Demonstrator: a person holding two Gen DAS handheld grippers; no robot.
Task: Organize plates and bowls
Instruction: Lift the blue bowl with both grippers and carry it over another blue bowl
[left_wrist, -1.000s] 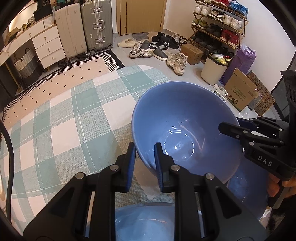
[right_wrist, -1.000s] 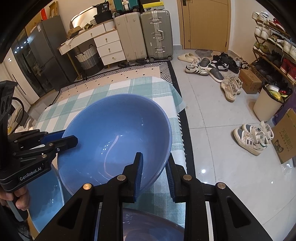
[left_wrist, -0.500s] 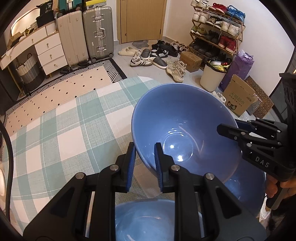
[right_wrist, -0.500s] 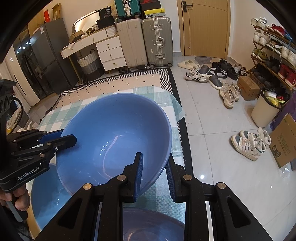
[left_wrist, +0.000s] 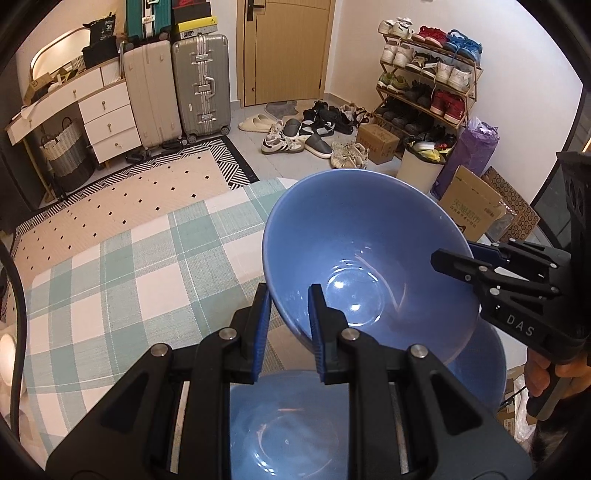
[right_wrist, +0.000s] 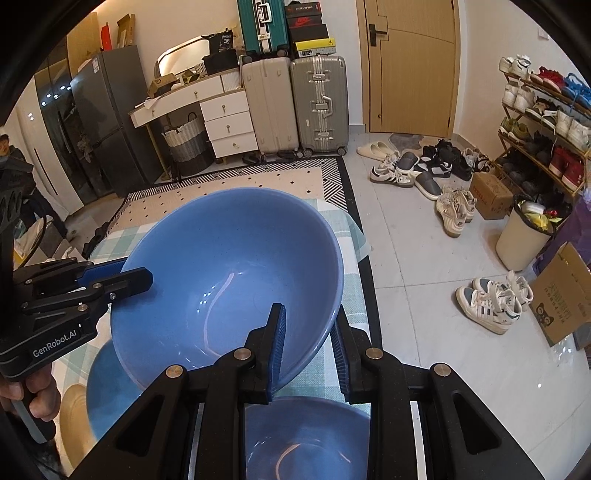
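Observation:
A large blue bowl (left_wrist: 369, 258) hangs tilted above the table, held by both grippers on opposite sides of its rim. My left gripper (left_wrist: 289, 291) is shut on the rim nearest it. It also shows at the left of the right wrist view as the left gripper (right_wrist: 135, 271). My right gripper (right_wrist: 308, 314) is shut on the other side of the same bowl (right_wrist: 229, 266). In the left wrist view that right gripper (left_wrist: 454, 254) reaches in from the right. Two more blue bowls (left_wrist: 288, 424) (left_wrist: 484, 369) sit on the table beneath it.
The table carries a green and white checked cloth (left_wrist: 110, 295). A cream plate (right_wrist: 72, 410) lies by the lower blue bowl (right_wrist: 107, 387). Beyond the table's far edge are a patterned rug (left_wrist: 129, 199), suitcases (left_wrist: 199, 85), loose shoes (right_wrist: 417, 170), a bin (right_wrist: 524, 236) and cardboard boxes (right_wrist: 565, 295).
Both grippers have risen with the blue bowl between them. More of the two bowls on the table now shows beneath it, and the room's far wall has come further into view.

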